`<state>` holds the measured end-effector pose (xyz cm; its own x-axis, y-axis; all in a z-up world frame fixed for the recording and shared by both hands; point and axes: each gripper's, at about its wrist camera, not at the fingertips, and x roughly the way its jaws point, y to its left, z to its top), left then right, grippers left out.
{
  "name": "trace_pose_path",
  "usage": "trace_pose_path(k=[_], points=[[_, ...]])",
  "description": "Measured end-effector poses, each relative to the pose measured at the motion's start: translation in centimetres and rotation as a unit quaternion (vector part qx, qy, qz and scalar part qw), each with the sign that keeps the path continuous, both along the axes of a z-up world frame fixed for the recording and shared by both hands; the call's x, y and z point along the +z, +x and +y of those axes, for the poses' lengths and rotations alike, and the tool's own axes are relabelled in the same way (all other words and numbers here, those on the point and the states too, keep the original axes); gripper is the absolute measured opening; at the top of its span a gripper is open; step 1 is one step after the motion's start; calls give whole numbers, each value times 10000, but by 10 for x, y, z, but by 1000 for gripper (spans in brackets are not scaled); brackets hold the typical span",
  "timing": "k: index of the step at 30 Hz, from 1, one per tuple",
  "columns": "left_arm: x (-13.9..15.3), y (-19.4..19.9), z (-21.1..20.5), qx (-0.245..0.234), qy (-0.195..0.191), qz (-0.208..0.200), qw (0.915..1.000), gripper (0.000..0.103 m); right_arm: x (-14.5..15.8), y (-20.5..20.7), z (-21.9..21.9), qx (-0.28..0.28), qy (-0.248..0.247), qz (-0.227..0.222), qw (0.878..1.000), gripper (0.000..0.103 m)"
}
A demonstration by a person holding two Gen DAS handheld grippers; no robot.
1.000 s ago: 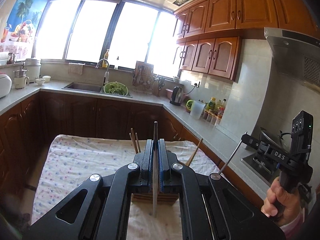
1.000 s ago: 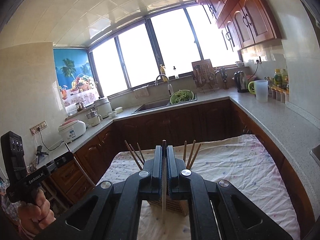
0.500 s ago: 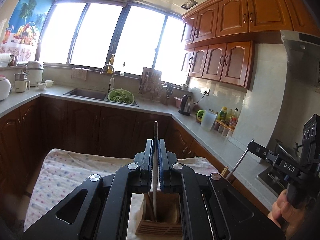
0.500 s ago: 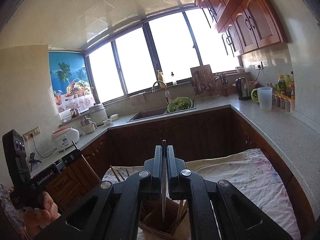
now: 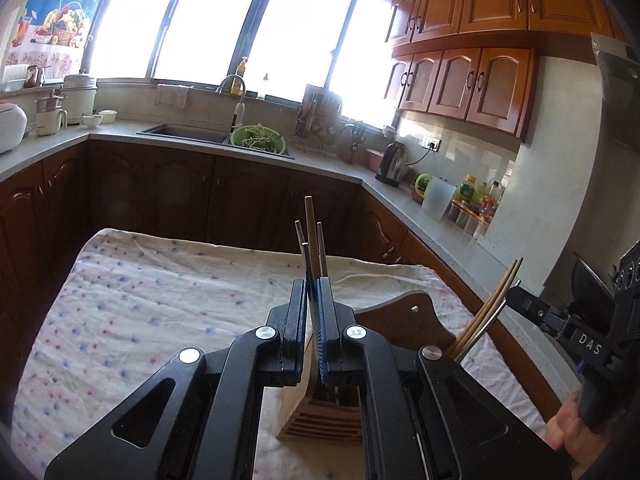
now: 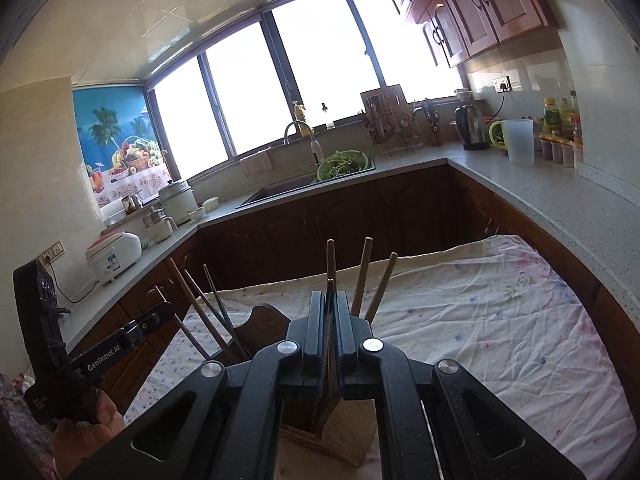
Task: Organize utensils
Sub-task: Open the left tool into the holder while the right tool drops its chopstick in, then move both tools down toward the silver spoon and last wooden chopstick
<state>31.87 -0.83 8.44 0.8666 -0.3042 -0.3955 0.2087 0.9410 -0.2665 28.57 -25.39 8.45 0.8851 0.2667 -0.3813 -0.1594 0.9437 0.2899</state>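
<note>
Both grippers, left [image 5: 313, 292] and right [image 6: 329, 304], hover (fingers nearly closed).

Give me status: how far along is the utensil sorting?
Done: several chopsticks stand in the wooden utensil holder on the cloth-covered table. In hand: left gripper and right gripper each pinch a thin utensil above the holder. Left: dropping both in.

Light: strong daylight through blown-out windows [image 5: 248, 24].
Shadows: dark lower cabinets [image 6: 360, 224].
Distortion: heavy fisheye bending, black vignetted corners.
</note>
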Motion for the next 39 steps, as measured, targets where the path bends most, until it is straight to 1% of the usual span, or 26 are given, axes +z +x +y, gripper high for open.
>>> trace_pose_path(k=[12, 13, 15, 16, 17, 18, 19, 20, 21, 22, 23, 24, 25, 26, 27, 29, 35, 39], points=[[3, 4, 1, -10, -22, 125, 9999, 5, 2, 2, -1, -18, 110, 128, 9999, 5], [3, 4, 1, -6, -33, 151, 9999, 5, 2, 3, -2, -26, 129, 140, 9998, 9], [5, 2, 3, 11, -59, 190, 9998, 6, 3, 0, -3, -50, 146, 122, 9998, 13], [6, 0, 5, 45, -54, 198, 9998, 7, 4, -2, -5, -48, 199, 98, 9997, 22], [7, -4, 5, 60, -51, 189, 9998, 13, 5, -5, -7, -22, 270, 57, 9996, 38], [8, -8, 7, 100, -48, 180, 9998, 26, 7, -9, -10, -24, 328, 0, 9995, 46], [9, -12, 9, 187, -57, 174, 9997, 34, 9, -13, -12, -50, 368, -71, 9993, 58], [9, -17, 13, 251, -101, 149, 9995, 47, 12, -18, -15, -88, 393, -138, 9991, 64], [10, -23, 15, 273, -151, 123, 9994, 50, 14, -22, -18, -107, 430, -195, 9988, 67], [9, -28, 18, 297, -173, 129, 9993, 52, 16, -27, -22, -103, 485, -243, 9985, 76], [9, -33, 19, 328, -176, 144, 9992, 57, 18, -31, -25, -102, 537, -284, 9981, 86], [8, -38, 20, 367, -161, 164, 9991, 66, 19, -37, -27, -120, 572, -321, 9978, 91], [7, -44, 22, 418, -142, 169, 9989, 69, 21, -41, -30, -148, 588, -344, 9976, 99], [6, -50, 24, 453, -127, 163, 9988, 75, 21, -46, -32, -164, 598, -364, 9974, 103], [5, -56, 25, 479, -109, 180, 9986, 81, 21, -52, -34, -170, 611, -374, 9973, 103], [2, -67, 27, 479, -101, 241, 9985, 87, 20, -62, -39, -172, 632, -346, 9973, 103], [-12, -102, 28, 404, 9, 480, 9980, 90, 9, -96, -56, -246, 724, -212, 9968, 103], [-22, -124, 28, 388, -29, 675, 9970, 91, 0, -120, -71, -383, 731, -116, 9965, 103]])
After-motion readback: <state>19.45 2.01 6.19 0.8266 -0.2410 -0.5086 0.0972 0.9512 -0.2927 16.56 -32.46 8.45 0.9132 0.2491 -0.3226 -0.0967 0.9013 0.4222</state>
